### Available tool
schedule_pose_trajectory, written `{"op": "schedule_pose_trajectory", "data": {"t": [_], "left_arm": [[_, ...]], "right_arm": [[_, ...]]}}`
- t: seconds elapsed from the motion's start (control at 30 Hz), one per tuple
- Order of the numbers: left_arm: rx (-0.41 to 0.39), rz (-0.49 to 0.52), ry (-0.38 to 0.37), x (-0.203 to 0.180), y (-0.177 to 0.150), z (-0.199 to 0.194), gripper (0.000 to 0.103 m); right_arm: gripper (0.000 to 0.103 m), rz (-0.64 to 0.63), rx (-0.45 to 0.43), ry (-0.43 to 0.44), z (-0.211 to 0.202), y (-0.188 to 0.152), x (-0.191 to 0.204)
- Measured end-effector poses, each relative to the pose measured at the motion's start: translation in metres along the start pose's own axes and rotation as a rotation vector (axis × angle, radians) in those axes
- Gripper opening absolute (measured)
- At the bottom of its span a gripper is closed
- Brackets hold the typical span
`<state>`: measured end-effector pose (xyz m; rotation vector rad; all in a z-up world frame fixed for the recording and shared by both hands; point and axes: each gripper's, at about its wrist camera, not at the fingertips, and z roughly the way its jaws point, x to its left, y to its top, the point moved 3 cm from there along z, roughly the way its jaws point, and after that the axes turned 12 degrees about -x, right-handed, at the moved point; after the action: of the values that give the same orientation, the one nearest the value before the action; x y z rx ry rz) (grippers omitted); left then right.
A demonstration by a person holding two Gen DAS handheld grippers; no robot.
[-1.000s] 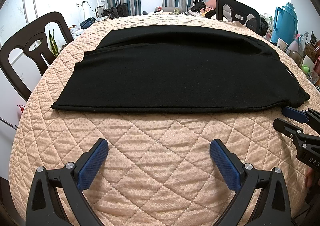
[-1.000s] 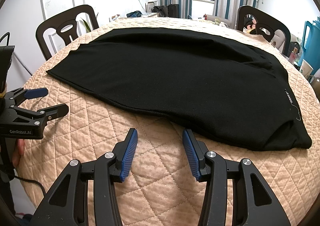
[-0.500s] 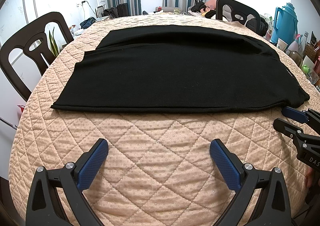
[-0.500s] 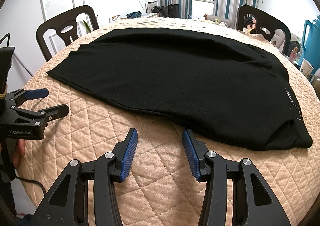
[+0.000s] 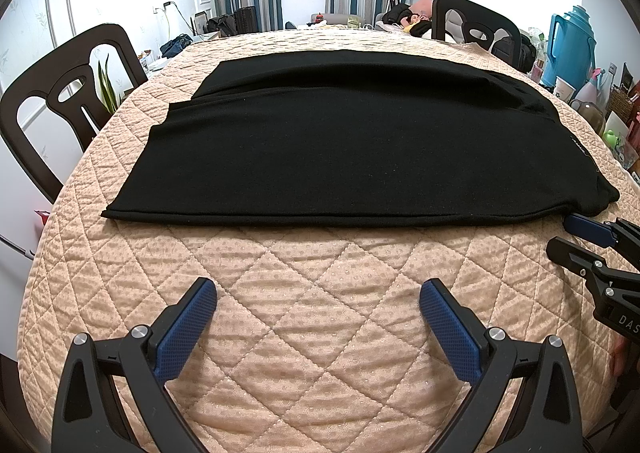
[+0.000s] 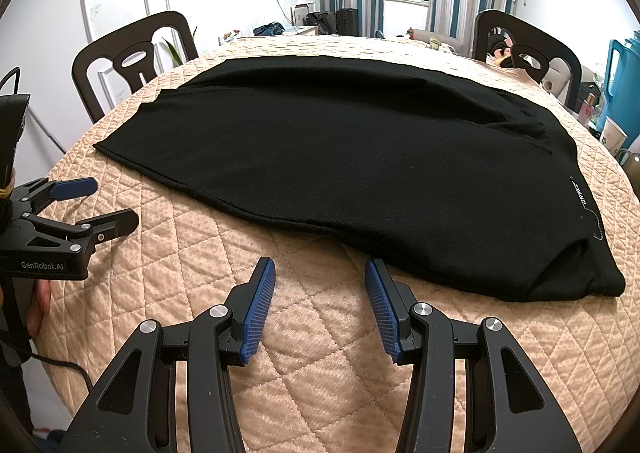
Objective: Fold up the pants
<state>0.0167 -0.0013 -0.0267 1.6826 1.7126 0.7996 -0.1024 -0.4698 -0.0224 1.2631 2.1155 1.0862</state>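
Note:
Black pants [image 5: 360, 141] lie flat and lengthwise across the quilted peach table cover [image 5: 320, 333], doubled over with one leg on the other. The waist end with a small white label [image 6: 578, 193] is at the right. My left gripper [image 5: 318, 293] hovers open over bare quilt, a short way in front of the near long edge of the pants. My right gripper [image 6: 320, 267] is open too, its fingertips just short of the near edge of the pants [image 6: 340, 165]. Each gripper shows in the other's view: the right gripper [image 5: 566, 235] near the waist corner, the left gripper [image 6: 116, 201] near the leg hems.
Dark wooden chairs [image 5: 60, 93] [image 5: 476, 25] stand around the round table. A blue thermos jug [image 5: 568, 41], paper cups and small items crowd a surface beyond the right side. The table's rim [image 5: 36, 293] drops off at the left.

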Motion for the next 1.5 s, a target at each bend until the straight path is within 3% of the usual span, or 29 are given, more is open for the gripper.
{"op": "schedule_pose_trajectory", "data": {"t": [1.5], "left_arm": [[0.0,0.0,0.0,0.0,0.0,0.0,0.103]], "right_arm": [[0.048,-0.01,0.005,-0.006,0.0007,0.0009,0.0012]]}}
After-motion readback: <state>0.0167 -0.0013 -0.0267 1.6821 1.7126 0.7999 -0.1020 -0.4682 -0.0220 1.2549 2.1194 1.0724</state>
